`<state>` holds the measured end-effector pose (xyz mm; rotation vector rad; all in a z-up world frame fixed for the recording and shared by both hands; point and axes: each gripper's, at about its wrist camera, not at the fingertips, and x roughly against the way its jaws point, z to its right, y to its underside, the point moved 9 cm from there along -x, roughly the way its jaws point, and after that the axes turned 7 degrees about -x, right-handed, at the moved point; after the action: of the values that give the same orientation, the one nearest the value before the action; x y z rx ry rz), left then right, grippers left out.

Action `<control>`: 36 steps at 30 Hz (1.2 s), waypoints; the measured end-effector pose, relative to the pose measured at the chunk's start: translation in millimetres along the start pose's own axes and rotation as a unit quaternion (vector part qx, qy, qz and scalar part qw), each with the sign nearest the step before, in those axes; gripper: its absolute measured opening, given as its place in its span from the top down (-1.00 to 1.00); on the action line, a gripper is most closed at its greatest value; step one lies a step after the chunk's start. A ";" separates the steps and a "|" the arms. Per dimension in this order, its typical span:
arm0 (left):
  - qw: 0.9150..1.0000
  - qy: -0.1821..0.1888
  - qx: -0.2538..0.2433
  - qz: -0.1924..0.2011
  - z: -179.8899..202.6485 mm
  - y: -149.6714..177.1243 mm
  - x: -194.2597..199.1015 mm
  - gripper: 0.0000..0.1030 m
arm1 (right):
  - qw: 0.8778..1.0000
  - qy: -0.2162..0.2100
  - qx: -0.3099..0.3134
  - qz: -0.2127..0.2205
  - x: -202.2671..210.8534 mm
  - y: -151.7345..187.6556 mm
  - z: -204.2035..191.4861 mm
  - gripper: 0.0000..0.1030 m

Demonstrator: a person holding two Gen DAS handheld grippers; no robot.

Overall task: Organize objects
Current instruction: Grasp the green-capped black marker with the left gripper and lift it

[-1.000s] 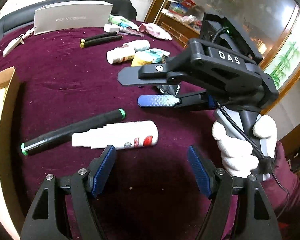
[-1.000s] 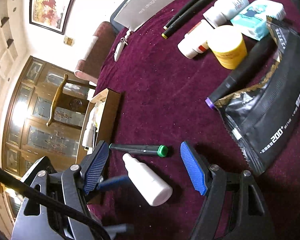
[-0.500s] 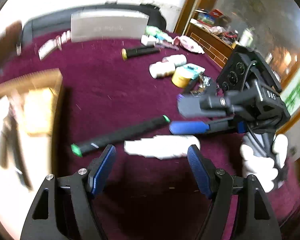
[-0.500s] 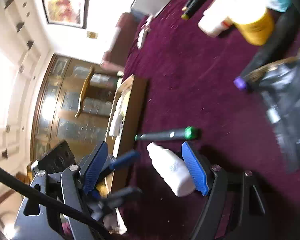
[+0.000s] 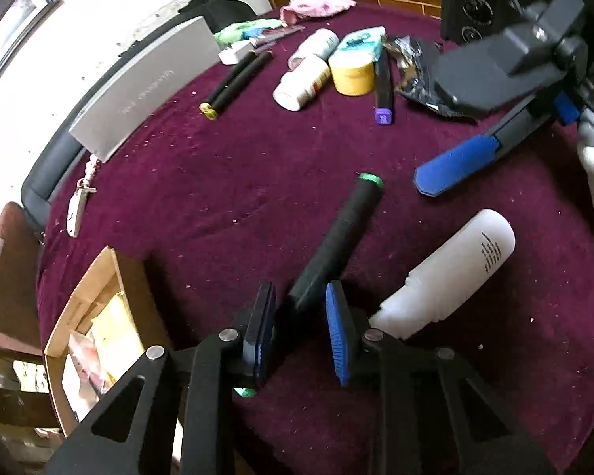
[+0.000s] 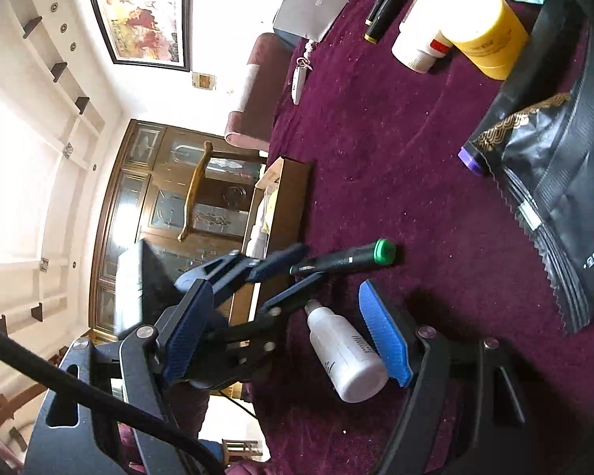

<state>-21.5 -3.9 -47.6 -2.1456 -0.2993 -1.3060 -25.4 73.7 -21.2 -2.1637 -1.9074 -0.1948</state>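
My left gripper [image 5: 300,326] has just closed on the green-capped marker [image 5: 336,237]. My right gripper [image 6: 289,336] stands apart around the white bottle [image 6: 346,356], mid-tabletop [image 5: 217,166].

Table [image 5: 257,166]: bears every item listed.
Marker [image 5: 336,237]: near middle, lying flat, its near end between the jaws of the left gripper [image 5: 299,328].
Bottle [image 5: 447,273]: just right of the marker, lying on its side.
Cardboard box [image 5: 83,316]: left of the marker, at the table's edge.
Far cluster: jar [image 5: 352,75], two more bottles, another marker and a foil pouch [image 5: 415,71], close together.
Flat box [image 5: 146,87]: far left, leaning at the table's back edge.
Pair of pens [image 5: 237,79]: between flat box and cluster.
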 end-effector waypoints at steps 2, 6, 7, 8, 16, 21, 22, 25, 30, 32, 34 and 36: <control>1.000 0.003 -0.002 -0.001 5.2 -0.1 1.6 0.67 | 1.000 -0.005 -0.003 0.000 1.1 -0.3 -0.1 -0.49; 0.995 0.095 0.039 -0.004 27.3 -0.2 6.7 0.78 | 1.000 -0.015 -0.010 0.002 2.2 -1.2 -0.9 -0.49; 0.995 0.099 0.035 -0.004 32.2 -0.2 8.3 0.78 | 1.000 -0.017 -0.012 0.002 2.5 -1.3 -1.0 -0.49; 0.995 0.094 0.030 -0.005 36.3 -0.7 9.3 0.78 | 1.000 -0.018 -0.013 0.002 1.8 -1.5 -1.3 -0.49; 0.999 0.019 0.031 0.007 41.7 -20.3 1.0 0.78 | 0.999 -0.034 -0.023 0.006 4.5 -4.1 -1.0 -0.49; 0.998 -0.010 0.057 0.024 40.6 -28.2 -3.5 0.76 | 0.999 -0.040 -0.024 0.004 5.1 -4.0 -0.4 -0.49; 0.998 -0.016 0.061 0.030 40.6 -28.4 -3.7 0.76 | 0.999 -0.039 -0.022 0.003 5.0 -3.6 -0.6 -0.49; 0.996 -0.016 0.077 0.036 38.2 -26.4 1.3 0.80 | 0.999 -0.037 -0.018 0.001 4.9 -3.2 -1.3 -0.49; 0.983 0.039 0.166 0.071 23.4 -11.1 22.5 0.79 | 0.999 -0.037 -0.016 0.001 6.3 -3.3 -1.4 -0.49; 0.973 0.052 0.203 0.094 16.4 -2.3 37.1 0.79 | 1.000 0.002 0.009 0.024 12.1 -5.0 -4.0 -0.52; 0.967 0.054 0.224 0.109 11.7 4.0 50.8 0.79 | 0.999 0.009 0.023 0.045 24.7 -2.9 -14.5 -0.53; 0.960 0.056 0.244 0.126 4.6 13.0 64.1 0.79 | 0.998 -0.001 0.036 0.060 41.5 12.6 -34.1 -0.53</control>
<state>19.5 -18.7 1.4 -1.6286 -0.2598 -1.0682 -5.2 102.6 21.3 -2.2221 -1.7519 -0.0997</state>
